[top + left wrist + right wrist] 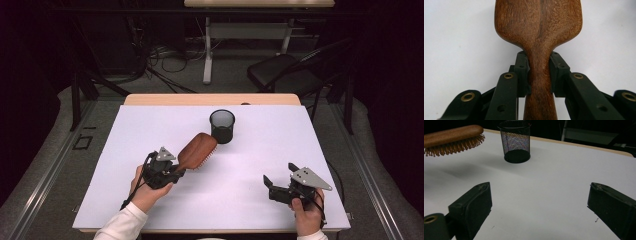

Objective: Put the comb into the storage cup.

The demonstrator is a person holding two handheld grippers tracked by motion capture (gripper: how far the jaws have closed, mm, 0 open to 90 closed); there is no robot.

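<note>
A brown wooden hairbrush hangs above the white table, bristles down, its head pointing toward a black mesh cup. My left gripper is shut on the brush's narrow handle; both pads press its sides in the left gripper view. In the right gripper view the brush floats at upper left, its shadow on the table below, and the mesh cup stands upright just right of it. My right gripper rests at the table's front right, its jaws wide apart with nothing between them.
The white sheet's far edge shows a strip of wooden tabletop. Beyond it stand a desk leg, floor cables and a dark chair. Bare table surface lies between the two grippers.
</note>
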